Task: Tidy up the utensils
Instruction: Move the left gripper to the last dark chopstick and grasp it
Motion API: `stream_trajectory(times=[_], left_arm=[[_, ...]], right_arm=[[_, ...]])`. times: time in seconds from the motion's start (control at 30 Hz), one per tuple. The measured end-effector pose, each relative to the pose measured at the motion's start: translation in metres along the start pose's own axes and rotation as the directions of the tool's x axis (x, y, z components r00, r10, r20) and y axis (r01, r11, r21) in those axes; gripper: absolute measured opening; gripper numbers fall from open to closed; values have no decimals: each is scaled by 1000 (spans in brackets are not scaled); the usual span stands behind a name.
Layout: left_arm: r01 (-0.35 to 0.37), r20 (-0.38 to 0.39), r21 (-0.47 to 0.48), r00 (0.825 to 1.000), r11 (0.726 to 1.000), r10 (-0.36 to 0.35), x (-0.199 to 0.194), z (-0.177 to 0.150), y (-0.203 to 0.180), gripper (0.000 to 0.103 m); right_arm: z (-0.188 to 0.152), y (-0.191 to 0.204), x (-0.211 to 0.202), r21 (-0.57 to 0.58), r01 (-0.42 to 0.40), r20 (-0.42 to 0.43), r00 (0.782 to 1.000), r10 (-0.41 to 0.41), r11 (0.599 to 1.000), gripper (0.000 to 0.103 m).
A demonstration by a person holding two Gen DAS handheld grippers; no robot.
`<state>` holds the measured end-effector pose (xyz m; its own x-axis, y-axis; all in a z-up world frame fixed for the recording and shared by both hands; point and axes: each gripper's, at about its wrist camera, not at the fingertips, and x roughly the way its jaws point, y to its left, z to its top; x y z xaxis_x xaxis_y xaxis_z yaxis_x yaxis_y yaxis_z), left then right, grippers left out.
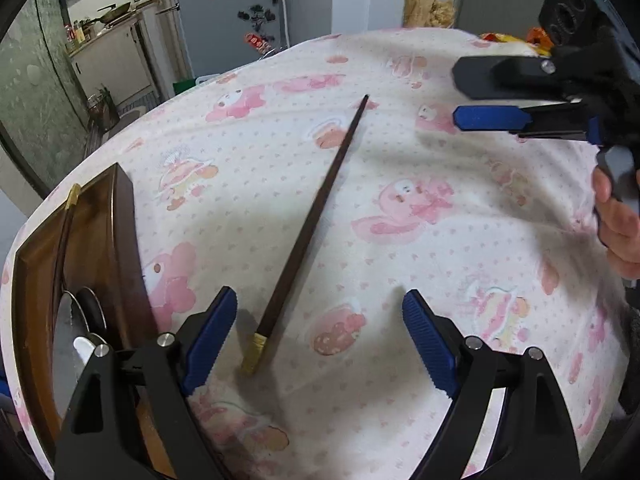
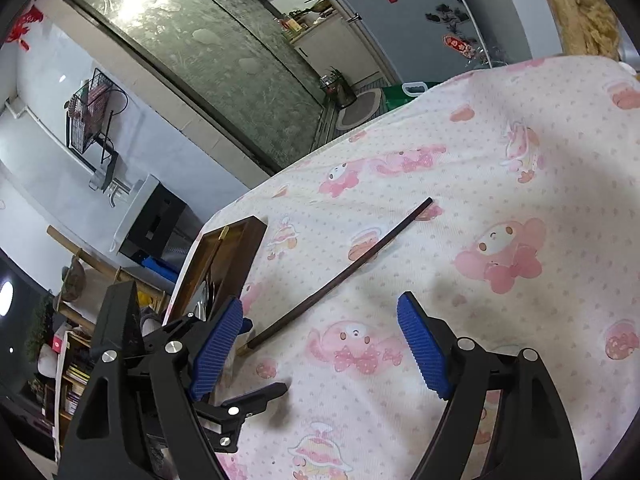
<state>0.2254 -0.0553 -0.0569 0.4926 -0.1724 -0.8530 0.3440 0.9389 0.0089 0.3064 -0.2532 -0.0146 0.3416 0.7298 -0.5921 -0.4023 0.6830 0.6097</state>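
Note:
A dark brown chopstick [image 1: 316,216] with a gold cap lies slantwise on the pink-patterned tablecloth [image 1: 420,248]. My left gripper [image 1: 320,344] hangs open over its capped end, which sits nearer the left pad without touching it. At the left stands a wooden tray [image 1: 124,240] that holds another gold-capped chopstick and some metal utensils. My right gripper [image 1: 480,98] hovers open at the upper right, empty, with a hand behind it. In the right wrist view the right gripper [image 2: 320,348] is open above the cloth, the chopstick [image 2: 340,276] ahead of it, the tray [image 2: 244,248] to the left, and the left gripper [image 2: 256,364] low at the left.
A jar of dried food [image 1: 430,2] and an orange packet [image 1: 536,36] sit at the table's far side. A grey fridge with red stickers [image 1: 232,0] stands beyond. The table's edge runs close behind the tray on the left.

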Motion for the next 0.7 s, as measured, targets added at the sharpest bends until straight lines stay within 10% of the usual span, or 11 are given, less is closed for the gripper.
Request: stream_trajectory(times=[0.43,0.7], left_arm=[[3,-14,-22,1000,1000,-3,2,2,1,91],[23,0,-1,1000,1000,-23,-11,-3,-6,9]], right_arm=[[-11,15,14,17,-47,-20,999,48,999,81],[-10,5,19,50,-33,-13,999,34,998,81]])
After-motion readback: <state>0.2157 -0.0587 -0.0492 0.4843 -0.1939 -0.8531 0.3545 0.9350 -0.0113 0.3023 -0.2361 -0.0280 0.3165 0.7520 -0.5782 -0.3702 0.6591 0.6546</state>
